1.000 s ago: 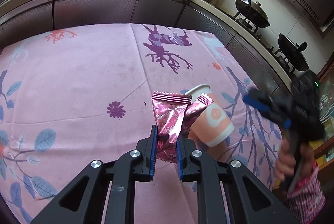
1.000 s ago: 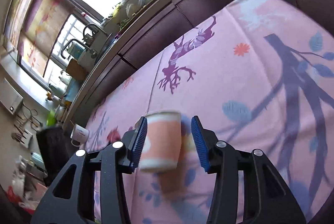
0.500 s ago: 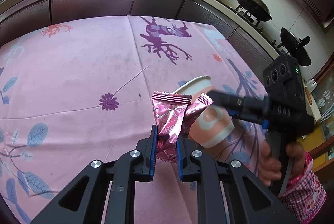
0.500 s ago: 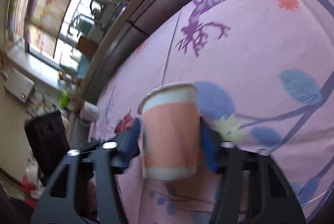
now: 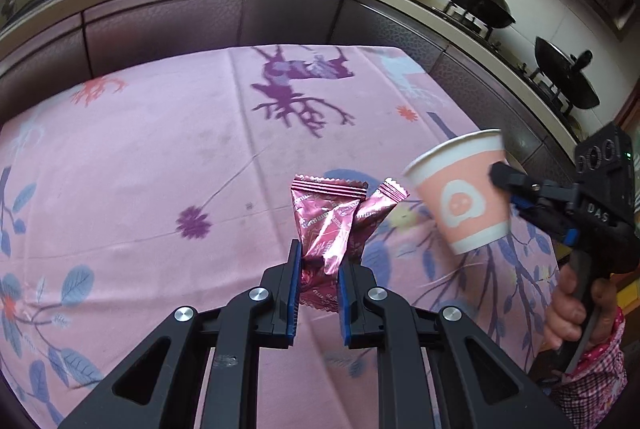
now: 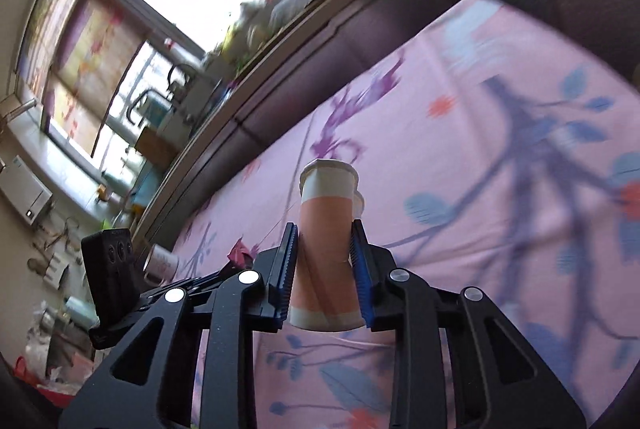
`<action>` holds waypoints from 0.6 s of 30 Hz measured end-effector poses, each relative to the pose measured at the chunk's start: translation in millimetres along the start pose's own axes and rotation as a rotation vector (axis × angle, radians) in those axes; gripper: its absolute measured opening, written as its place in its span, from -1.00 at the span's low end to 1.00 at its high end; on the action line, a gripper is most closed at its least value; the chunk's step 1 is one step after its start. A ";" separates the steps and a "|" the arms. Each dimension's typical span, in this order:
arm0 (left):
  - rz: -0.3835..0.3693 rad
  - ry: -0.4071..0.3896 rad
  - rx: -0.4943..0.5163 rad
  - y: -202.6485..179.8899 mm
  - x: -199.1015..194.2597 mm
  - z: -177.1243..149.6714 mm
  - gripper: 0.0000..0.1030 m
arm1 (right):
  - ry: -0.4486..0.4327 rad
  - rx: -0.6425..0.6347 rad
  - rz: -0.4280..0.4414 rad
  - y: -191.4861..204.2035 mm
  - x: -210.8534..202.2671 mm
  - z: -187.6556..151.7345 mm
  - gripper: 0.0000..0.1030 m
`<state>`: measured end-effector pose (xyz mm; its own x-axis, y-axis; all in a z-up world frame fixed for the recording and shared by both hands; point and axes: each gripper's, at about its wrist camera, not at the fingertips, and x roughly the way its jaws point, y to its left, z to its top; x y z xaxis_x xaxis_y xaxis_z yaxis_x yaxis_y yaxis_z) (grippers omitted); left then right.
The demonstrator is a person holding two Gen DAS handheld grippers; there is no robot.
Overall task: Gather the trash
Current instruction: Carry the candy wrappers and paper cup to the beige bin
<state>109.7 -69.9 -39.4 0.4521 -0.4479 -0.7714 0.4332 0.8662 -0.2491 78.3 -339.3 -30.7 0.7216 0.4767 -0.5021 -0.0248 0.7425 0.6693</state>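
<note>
The right gripper jaws are closing, crushing the paper cup, now apparently lifted off the table toward 3 o'clock; the left gripper grips the pink wrapper.

Both grippers, left and right, are matte black plastic with blue ribbed strips inside the jaws and shiny silver screws behind them. The hand behind the right one shows a pink checked sleeve.
</note>
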 end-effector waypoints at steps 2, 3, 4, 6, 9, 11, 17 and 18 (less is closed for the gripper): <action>0.000 0.003 0.022 -9.8 2.4 3.4 -0.69 | -0.027 0.007 -0.029 -11.1 -17.5 -0.4 -0.53; -0.002 0.005 0.039 -17.8 4.4 5.8 -0.69 | -0.033 0.010 -0.039 -15.0 -22.4 -0.6 -0.54; -0.003 0.008 0.051 -23.5 6.0 8.1 -0.69 | -0.041 0.019 -0.052 -22.5 -30.0 -1.8 -0.54; -0.006 0.015 0.078 -37.3 10.5 12.1 -0.69 | -0.052 0.038 -0.060 -35.0 -40.4 -3.7 -0.55; -0.012 0.024 0.114 -56.7 17.2 17.2 -0.69 | -0.074 0.067 -0.065 -50.9 -54.3 -4.8 -0.56; -0.017 0.032 0.136 -68.8 21.8 20.9 -0.69 | -0.094 0.077 -0.067 -56.8 -62.3 -4.1 -0.56; -0.053 0.057 0.224 -119.8 40.8 41.0 -0.69 | -0.176 0.109 -0.095 -85.3 -99.9 6.2 -0.56; -0.060 0.058 0.240 -128.7 43.6 44.5 -0.69 | -0.188 0.115 -0.100 -90.3 -105.5 8.0 -0.56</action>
<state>108.4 -210.7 -14.9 0.3772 -0.4775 -0.7935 0.6339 0.7578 -0.1547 9.9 -460.4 -33.8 0.8326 0.2994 -0.4660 0.1251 0.7181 0.6847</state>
